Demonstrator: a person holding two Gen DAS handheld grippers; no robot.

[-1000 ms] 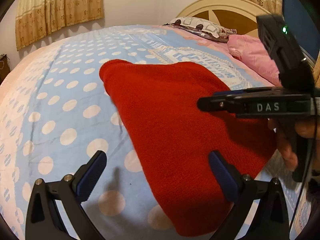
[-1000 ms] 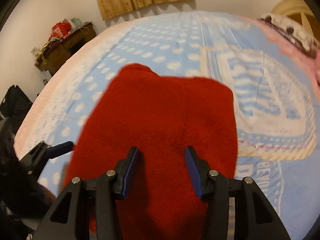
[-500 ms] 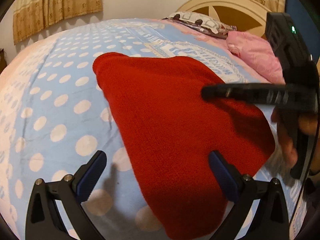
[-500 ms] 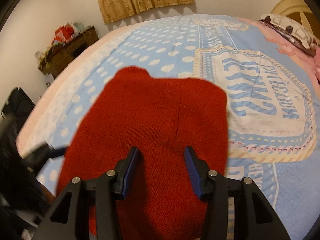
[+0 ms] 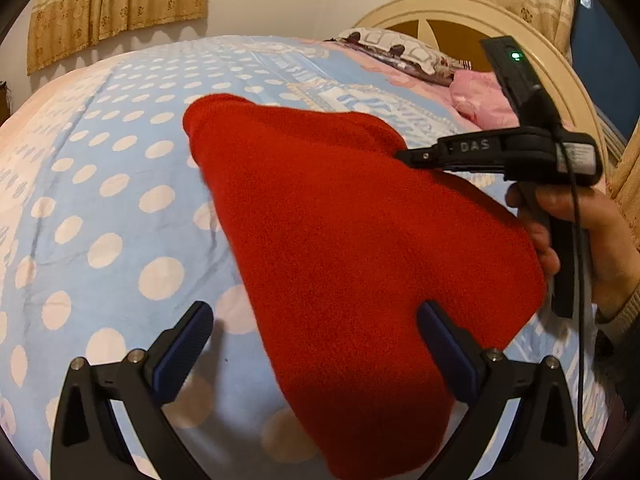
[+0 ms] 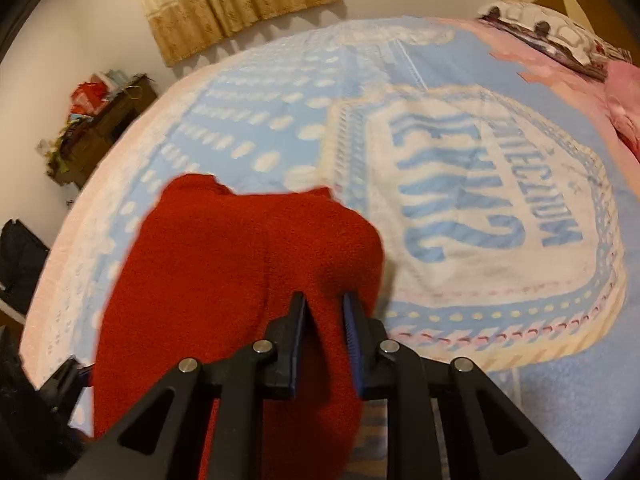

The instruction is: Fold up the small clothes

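Note:
A red knitted garment [image 5: 340, 220] lies flat on the blue polka-dot blanket [image 5: 100, 200] of a bed. My left gripper [image 5: 314, 312] hovers open over its near edge; the right finger is above the cloth and the left finger above bare blanket. My right gripper [image 6: 325, 300] is at the garment's [image 6: 224, 260] far right edge. Its jaws are closing, and a ridge of red cloth is pinched between them. In the left wrist view the right gripper [image 5: 404, 156] comes in from the right, held by a hand [image 5: 600, 232], and the cloth rises to its tip.
A patterned pillow [image 5: 400, 52] and a pink pillow [image 5: 480, 96] lie at the head of the bed, below the cream headboard [image 5: 440, 12]. A cluttered wooden cabinet [image 6: 100, 120] stands by the wall beyond the bed's far side. The blanket spreads wide around the garment.
The right gripper slid toward the garment's right edge and narrowed its jaws onto the cloth, which bunched up there. The left gripper stayed open in about the same place.

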